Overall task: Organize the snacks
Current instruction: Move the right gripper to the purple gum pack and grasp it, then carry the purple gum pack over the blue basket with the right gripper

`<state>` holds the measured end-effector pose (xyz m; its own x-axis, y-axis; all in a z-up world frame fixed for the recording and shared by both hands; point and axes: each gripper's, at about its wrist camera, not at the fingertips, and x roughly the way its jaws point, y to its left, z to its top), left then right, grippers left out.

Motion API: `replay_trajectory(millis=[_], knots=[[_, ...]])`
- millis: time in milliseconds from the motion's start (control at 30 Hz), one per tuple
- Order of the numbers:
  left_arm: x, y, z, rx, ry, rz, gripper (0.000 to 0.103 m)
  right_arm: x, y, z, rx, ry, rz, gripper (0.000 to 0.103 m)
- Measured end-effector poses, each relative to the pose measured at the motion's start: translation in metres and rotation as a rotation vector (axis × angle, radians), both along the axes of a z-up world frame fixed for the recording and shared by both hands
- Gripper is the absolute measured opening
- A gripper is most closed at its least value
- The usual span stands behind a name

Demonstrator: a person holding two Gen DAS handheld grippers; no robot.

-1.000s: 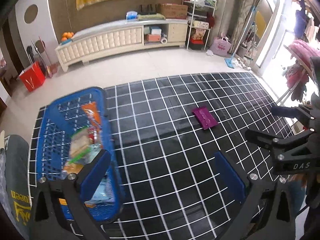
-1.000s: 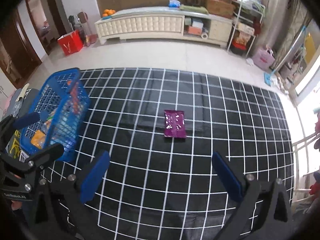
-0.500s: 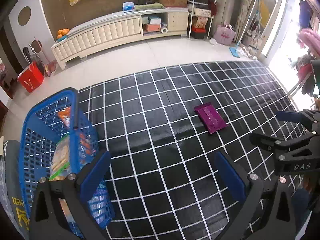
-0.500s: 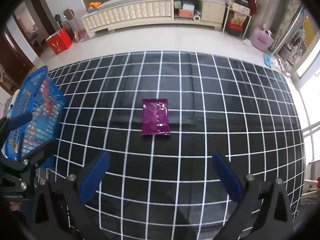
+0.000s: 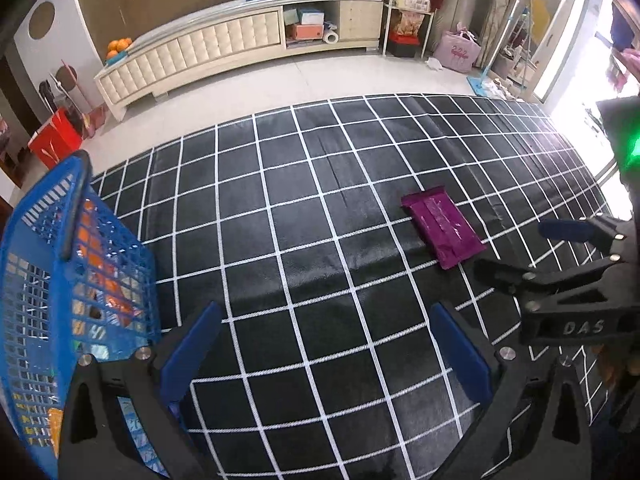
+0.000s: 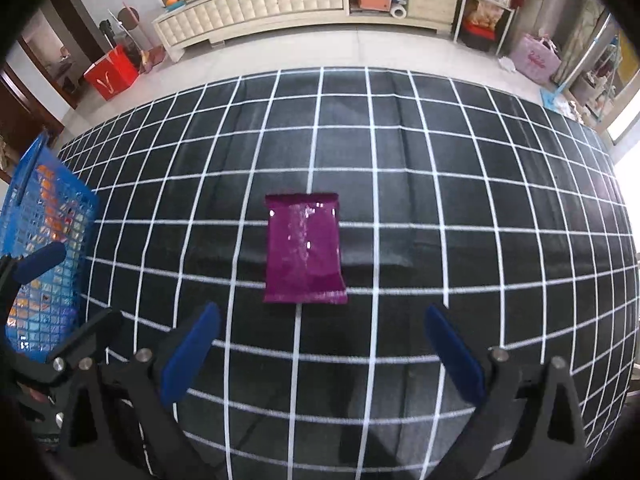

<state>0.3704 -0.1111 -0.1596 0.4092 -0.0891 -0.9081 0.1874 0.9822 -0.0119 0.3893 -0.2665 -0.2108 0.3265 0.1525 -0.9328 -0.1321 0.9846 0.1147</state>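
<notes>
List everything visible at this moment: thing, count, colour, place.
Snack packet: one, purple, flat on the mat, centred ahead of the right gripper.
Basket: one, blue, on the mat's left edge, holding several packets.
Mat: one, black with a white grid, on the floor.
Cabinet: one, cream, along the far wall.
Bag: one, red, on the floor by the cabinet.
Left gripper: open, empty.
Right gripper: open, empty.
</notes>
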Motion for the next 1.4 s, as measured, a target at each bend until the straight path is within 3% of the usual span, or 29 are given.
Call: replay_trajectory(millis=[200, 400, 600, 667, 700, 767, 800, 1100, 1400], knots=[[0.019, 0.005, -0.008, 0.01, 0.0, 0.021, 0.103, 0.019, 0.002, -0.013, -0.016, -0.003, -0.013, 0.102], [0.029, 0.008, -0.021, 0.005, 0.021, 0.036, 0.103, 0.029, 0.01, -0.025, -0.005, 0.015, 0.002, 0.092], [0.035, 0.005, -0.026, 0.066, 0.004, 0.029, 0.103, 0.026, 0.019, -0.028, -0.051, -0.001, 0.029, 0.087], [0.036, 0.003, -0.027, 0.07, 0.003, 0.028, 0.103, 0.023, 0.026, -0.028, -0.115, -0.024, 0.048, 0.076], [0.037, 0.002, -0.027, 0.073, 0.002, 0.027, 0.103, 0.022, 0.028, -0.027, -0.116, -0.035, 0.058, 0.073], [0.037, 0.0, -0.029, 0.081, 0.008, 0.028, 0.103, 0.017, 0.03, -0.024, -0.113, -0.052, 0.059, 0.055], [0.035, -0.001, -0.03, 0.082, 0.009, 0.027, 0.103, 0.015, 0.03, -0.024, -0.114, -0.052, 0.057, 0.052], [0.016, -0.004, -0.027, 0.101, -0.004, 0.002, 0.103, -0.016, 0.017, -0.009, -0.039, -0.079, 0.005, 0.051], [-0.016, -0.002, 0.007, 0.087, -0.066, -0.02, 0.103, -0.074, 0.012, 0.05, -0.021, -0.161, -0.013, 0.051]])
